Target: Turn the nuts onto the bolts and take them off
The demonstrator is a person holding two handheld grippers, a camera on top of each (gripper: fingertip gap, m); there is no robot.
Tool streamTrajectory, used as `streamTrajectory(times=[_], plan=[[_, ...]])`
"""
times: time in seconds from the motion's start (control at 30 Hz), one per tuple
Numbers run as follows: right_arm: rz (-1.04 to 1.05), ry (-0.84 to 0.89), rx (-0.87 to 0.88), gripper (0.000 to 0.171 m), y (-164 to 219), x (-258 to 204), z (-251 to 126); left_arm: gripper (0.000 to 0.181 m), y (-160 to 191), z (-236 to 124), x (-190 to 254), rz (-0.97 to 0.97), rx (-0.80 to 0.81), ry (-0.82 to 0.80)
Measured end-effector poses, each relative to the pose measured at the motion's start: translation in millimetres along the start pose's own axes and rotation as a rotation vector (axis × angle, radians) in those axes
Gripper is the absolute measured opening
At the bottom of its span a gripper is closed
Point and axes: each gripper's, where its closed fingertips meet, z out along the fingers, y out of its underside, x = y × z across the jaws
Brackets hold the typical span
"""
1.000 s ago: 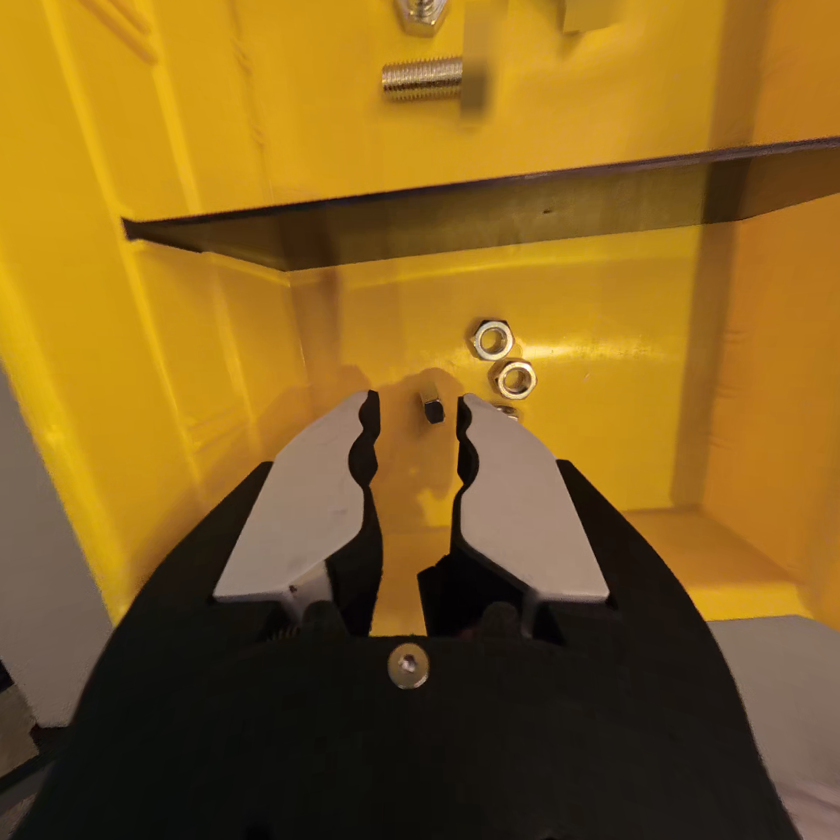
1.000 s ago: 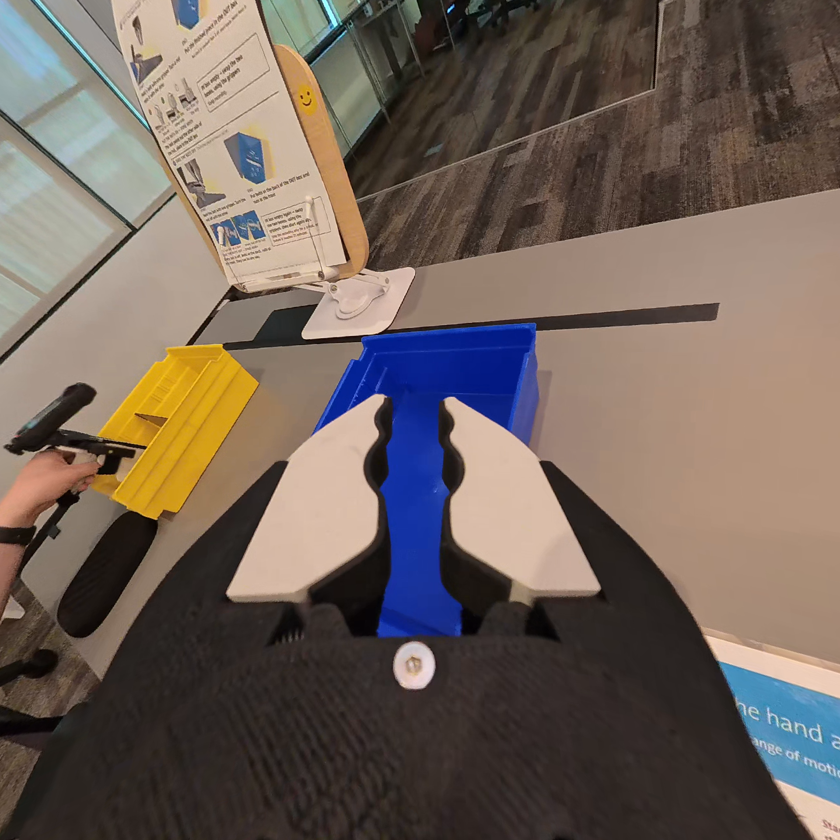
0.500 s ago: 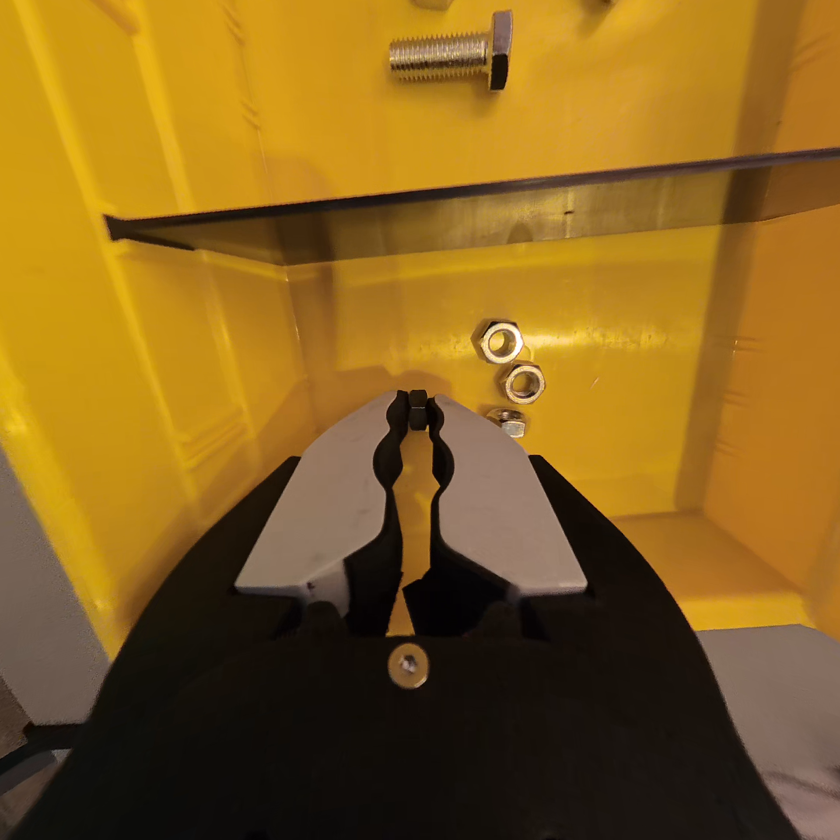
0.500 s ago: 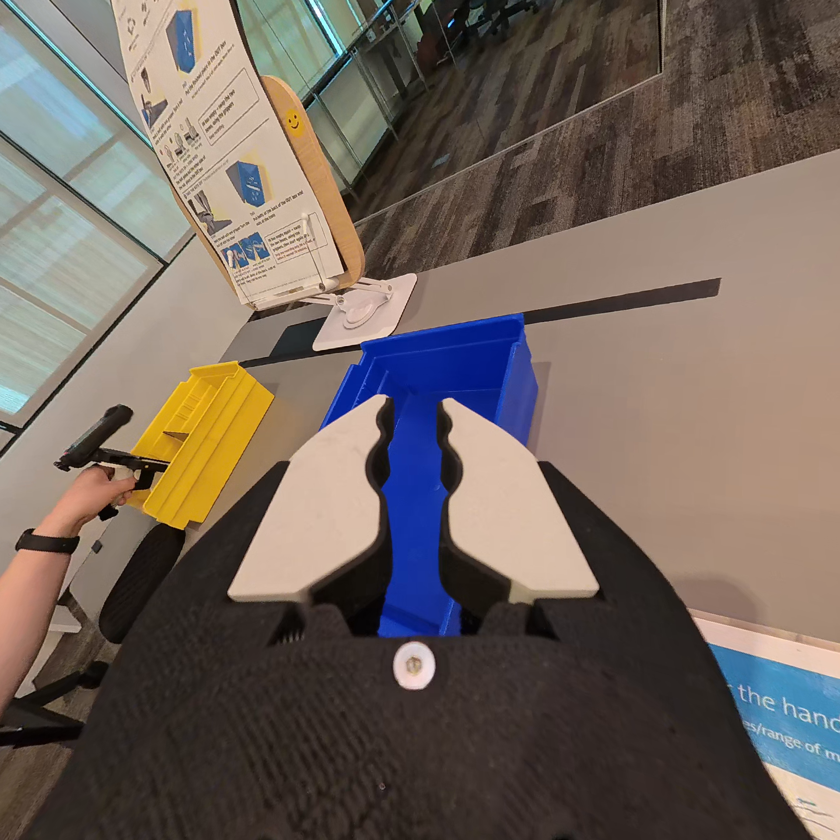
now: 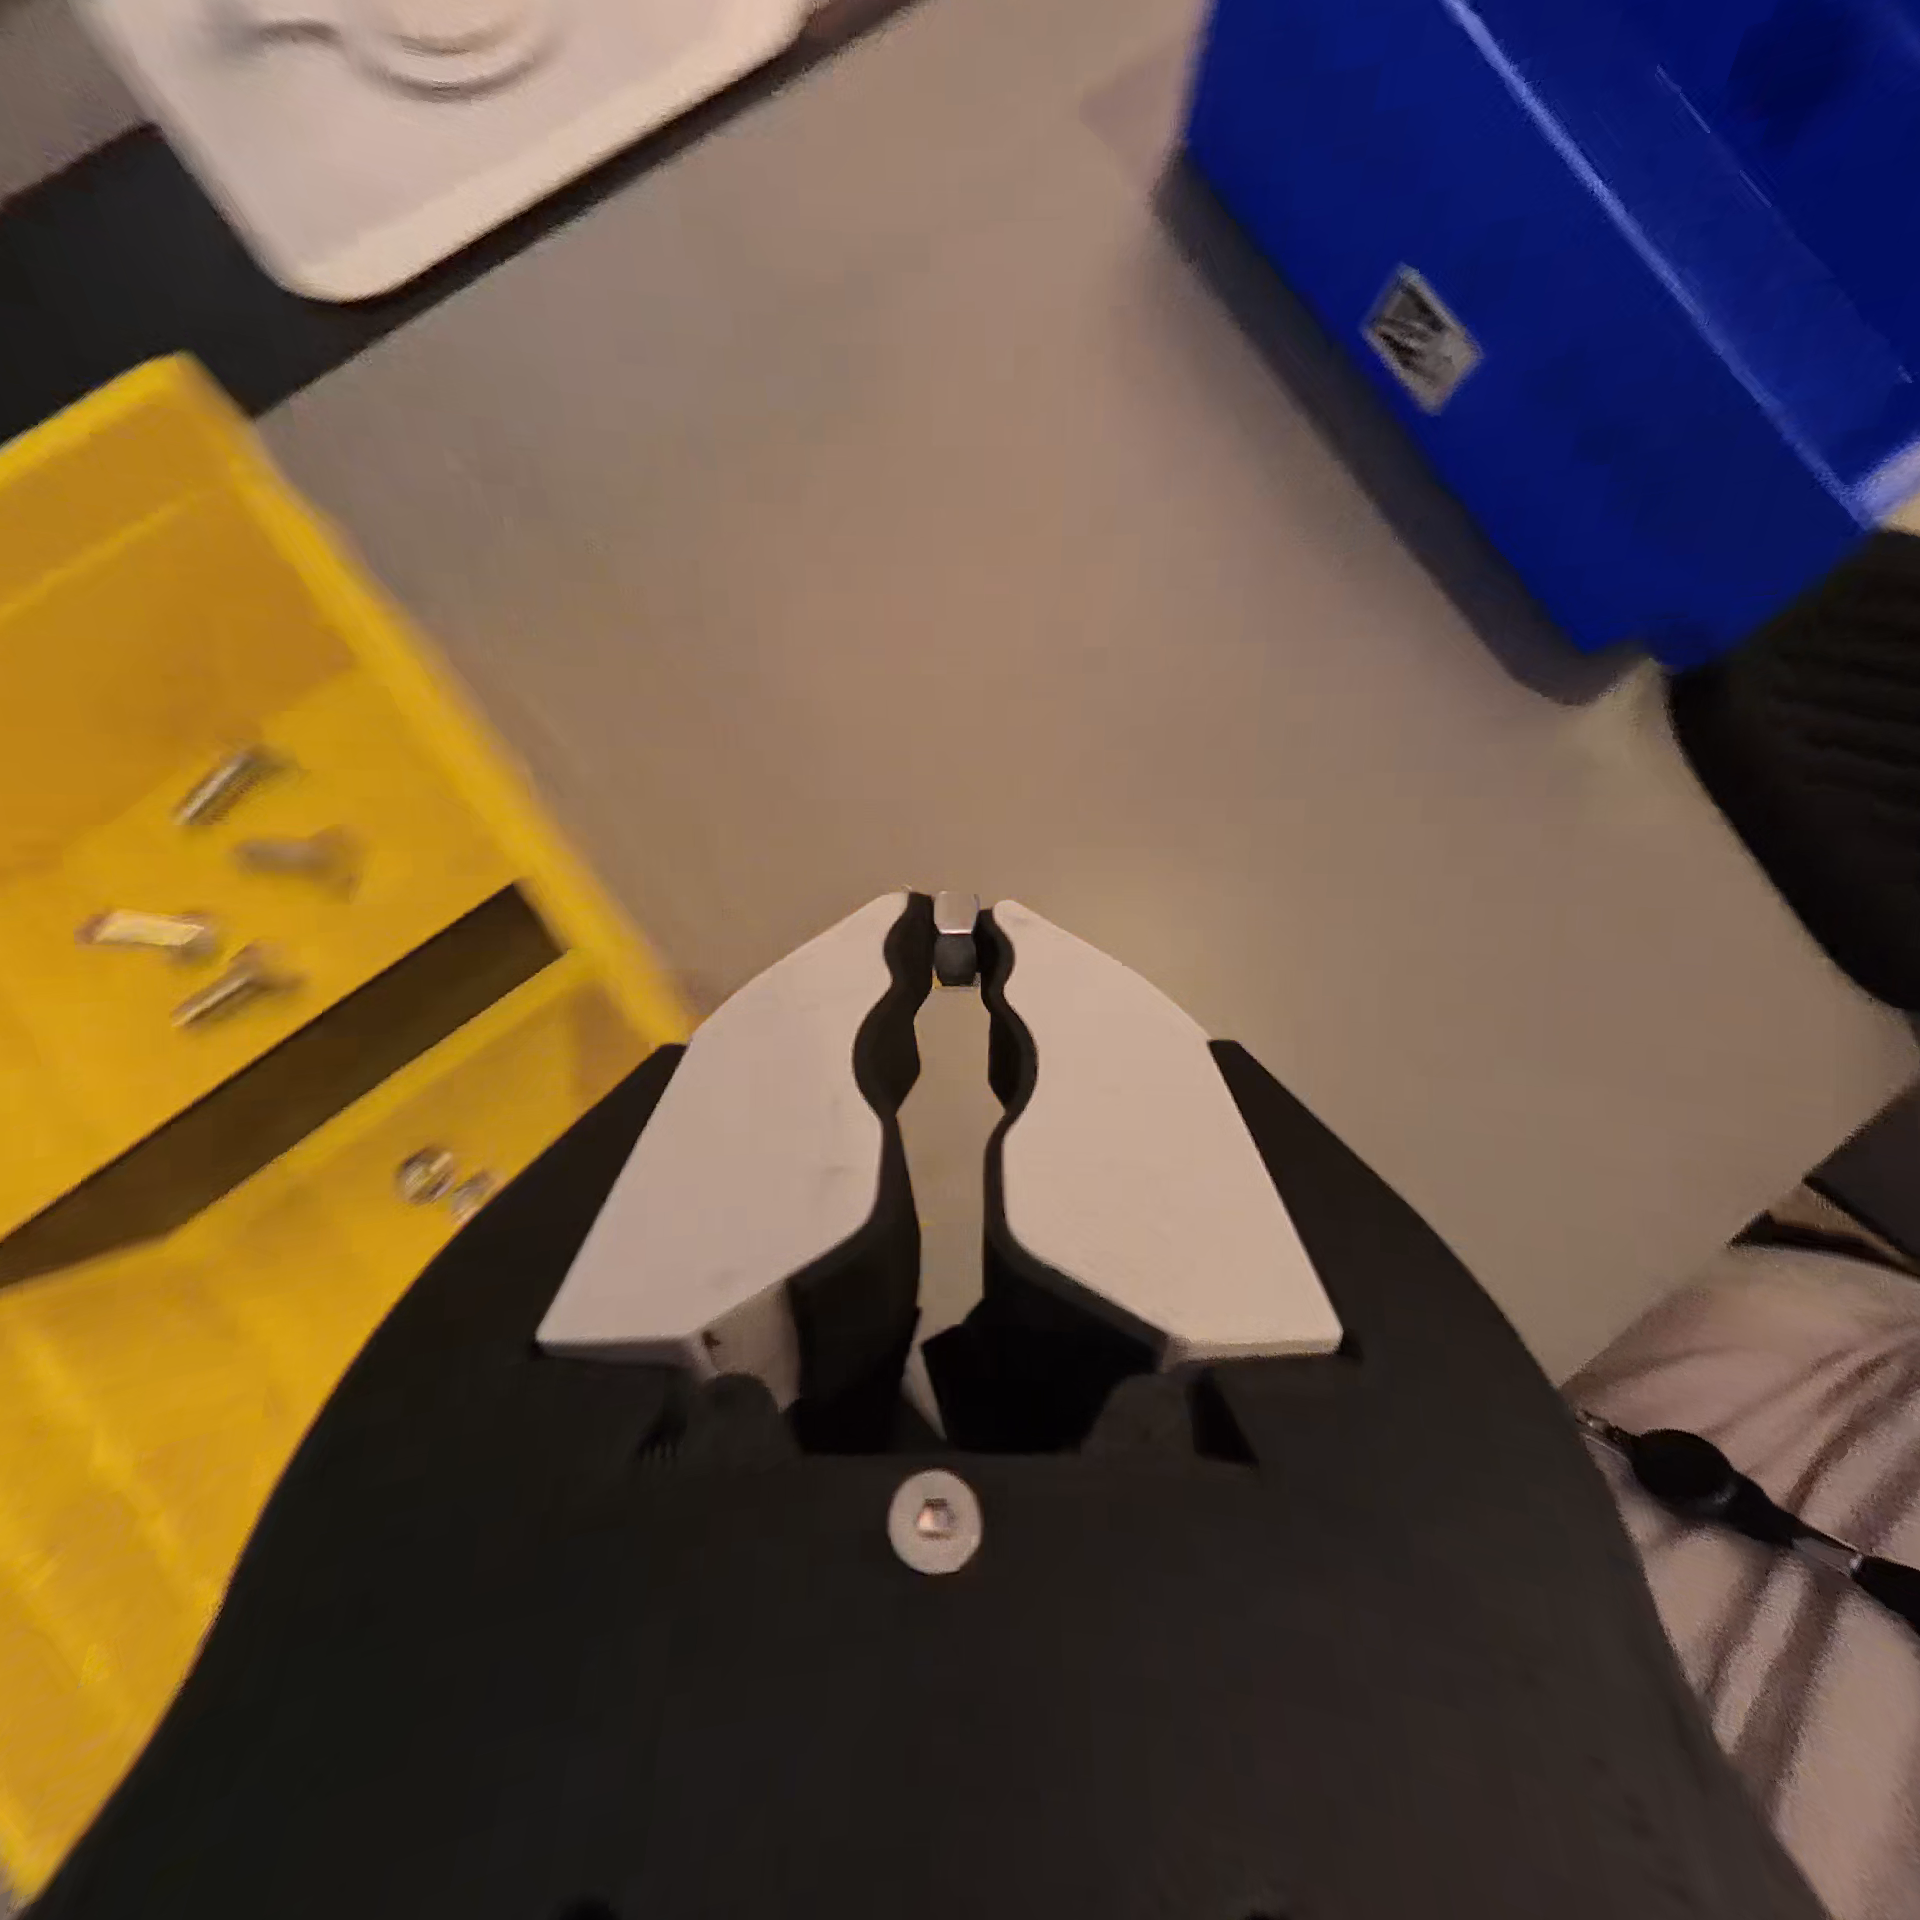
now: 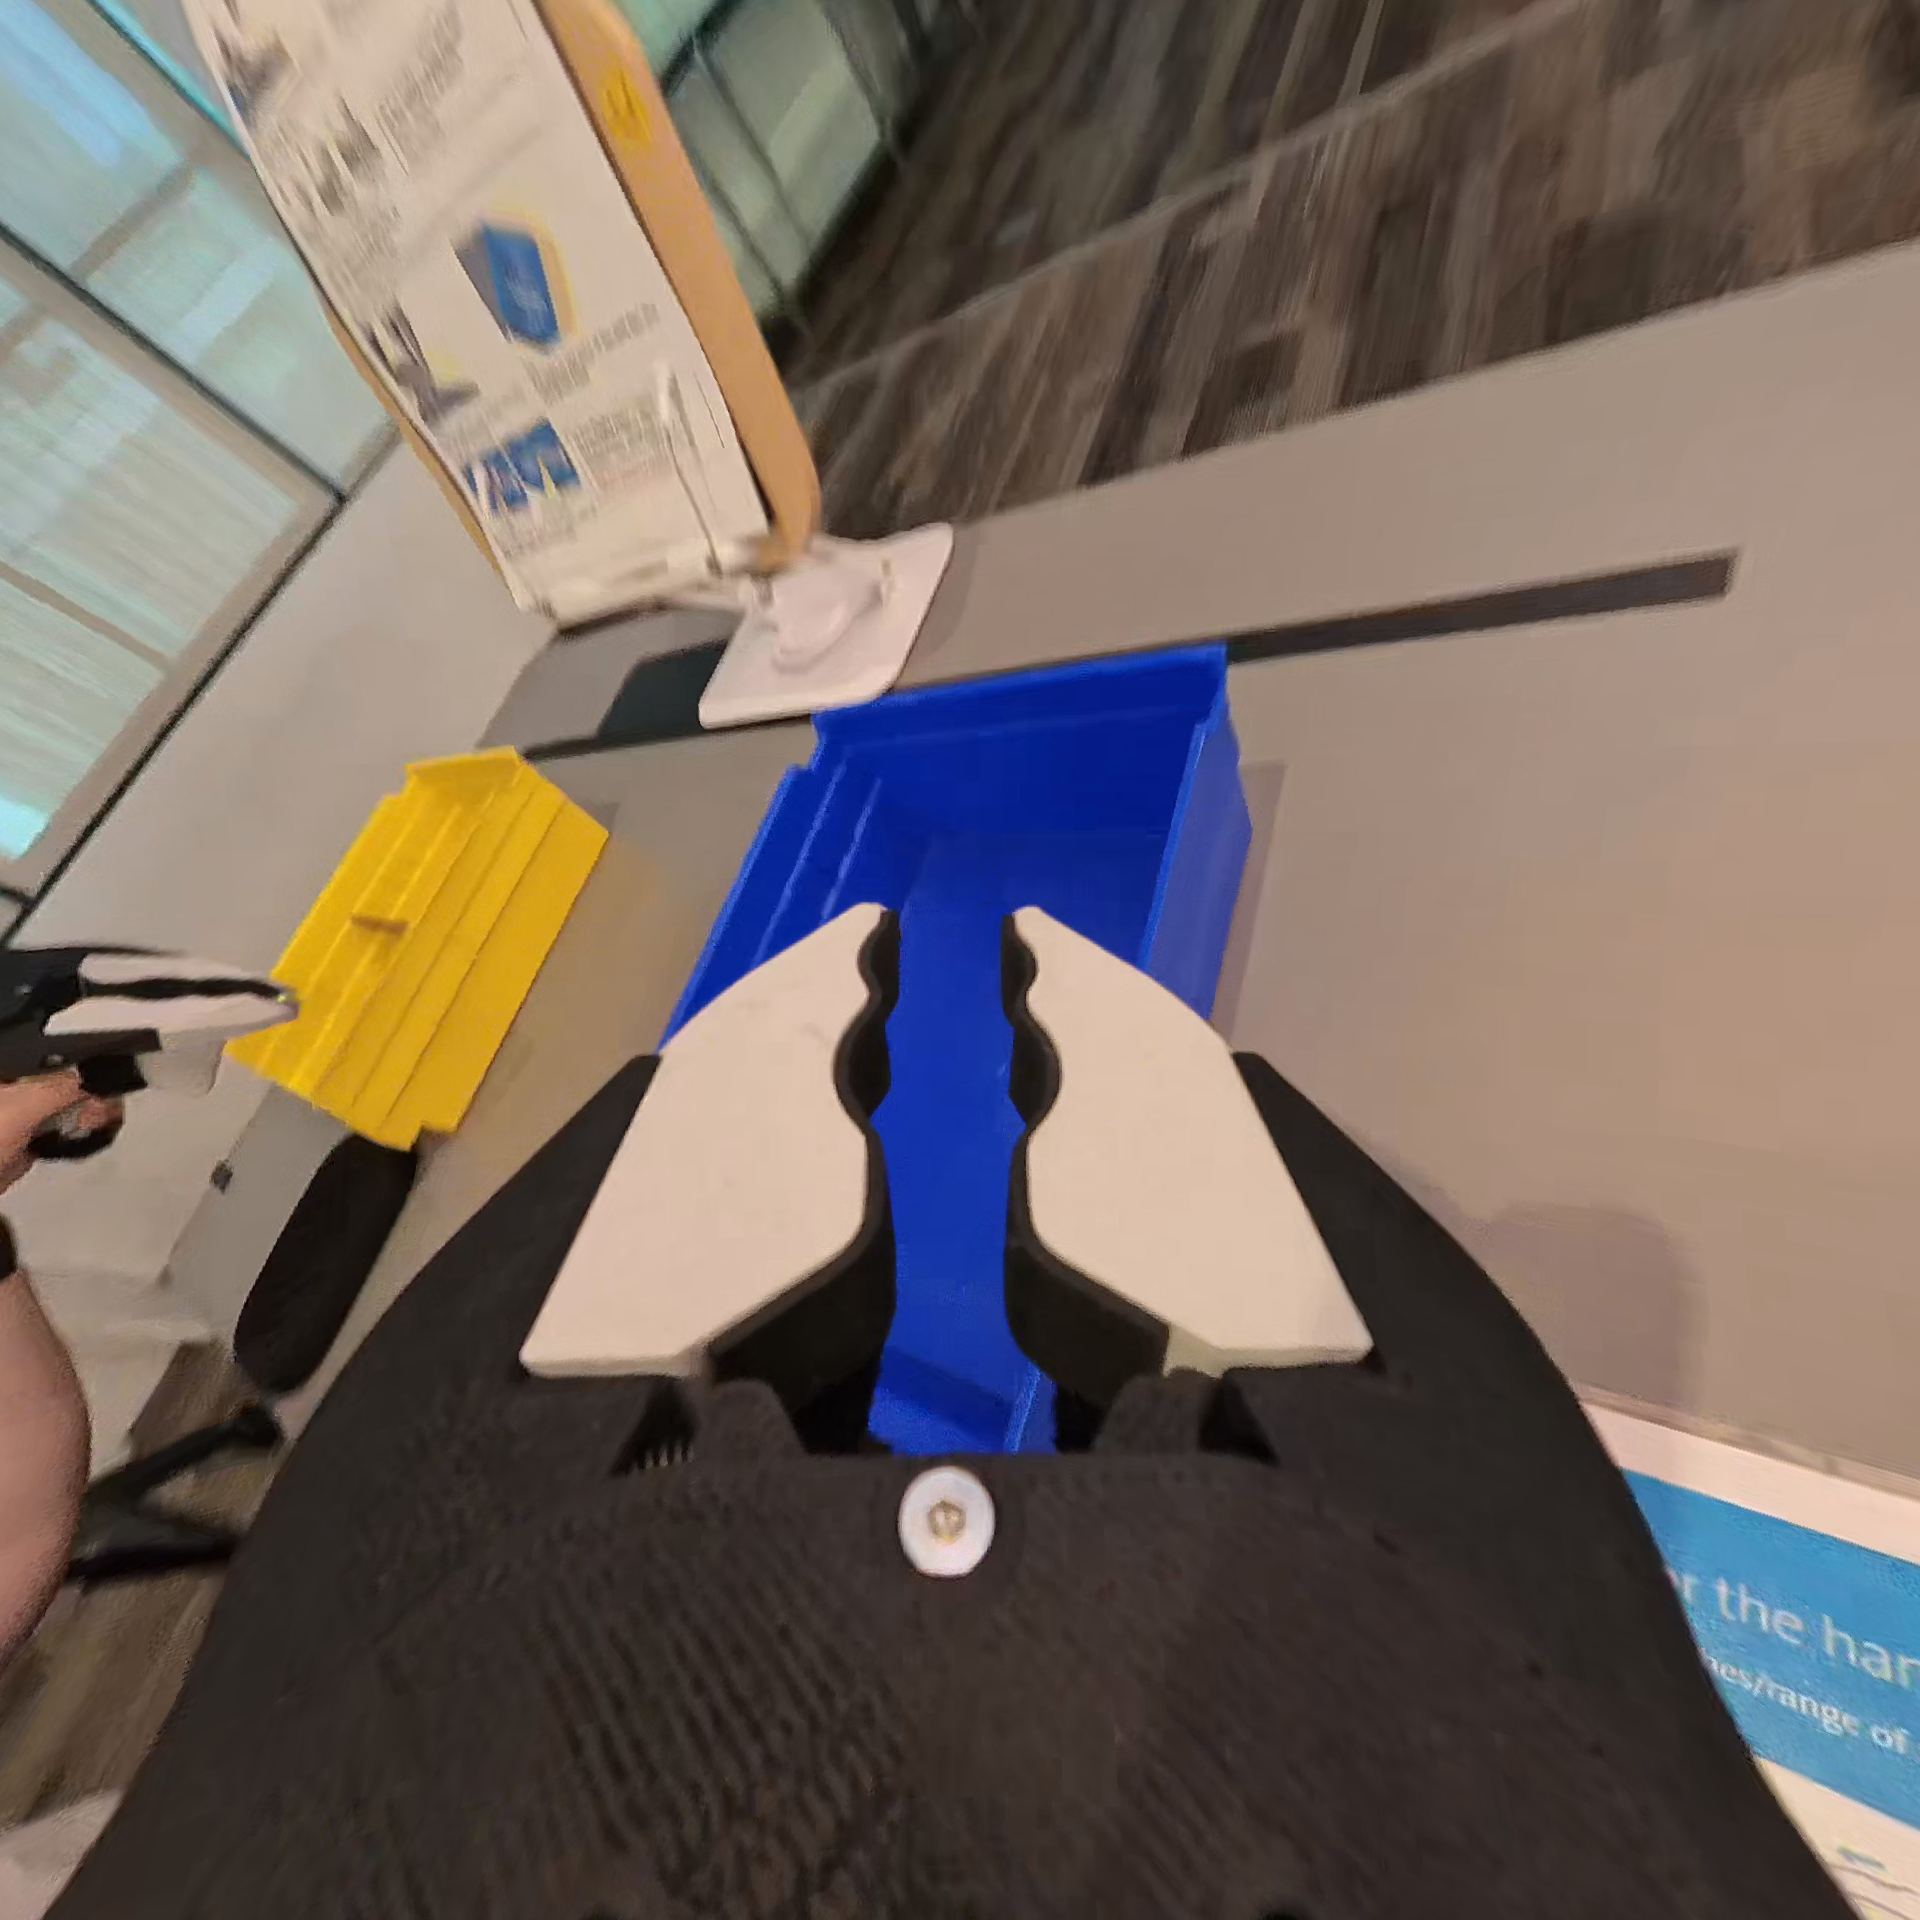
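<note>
A grey table (image 6: 1507, 935) carries a yellow bin (image 6: 436, 935) at the left and a blue bin (image 6: 1195, 831) beside it, apart. Behind them stand a white stand base (image 6: 831, 644) and a black strip (image 6: 1475, 613); a blue-and-white sheet (image 6: 1787, 1621) lies at the near right.

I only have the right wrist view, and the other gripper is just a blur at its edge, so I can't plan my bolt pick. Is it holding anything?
Observer: Yes, the left gripper is shut on a small nut, pinched at its fingertips.
Operator: Where is it?
Observer: Above the bare grey table, between the yellow bin and the blue bin.
Operator: What's inside the yellow bin?
Observer: Several bolts lie on one side of its dark divider and loose nuts on the other. Blur hides the exact count.
</note>
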Motion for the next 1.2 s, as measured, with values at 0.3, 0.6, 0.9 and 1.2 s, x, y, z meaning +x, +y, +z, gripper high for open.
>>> streamTrajectory(times=[0.3, 0.6, 0.9, 1.2], plan=[[-0.022, 0.211, -0.327, 0.033, 48.8, 48.5, 50.7, 0.008, -4.2, 140.6, 64.0, 0.129, -0.241, 0.096], [-0.006, 0.273, -0.613, 0.032, 96.4, 71.7, 80.8, 0.008, -1.9, 173.8, 73.8, 0.12, -0.339, 0.126], [0.189, 0.3, -0.584, 0.011, 97.6, 78.5, 73.0, 0.008, 5.0, 181.7, 71.5, 0.116, -0.366, 0.12], [0.251, 0.28, -0.589, 0.014, 106.1, 77.6, 58.8, 0.008, 9.0, 186.2, 69.9, 0.102, -0.367, 0.125]])
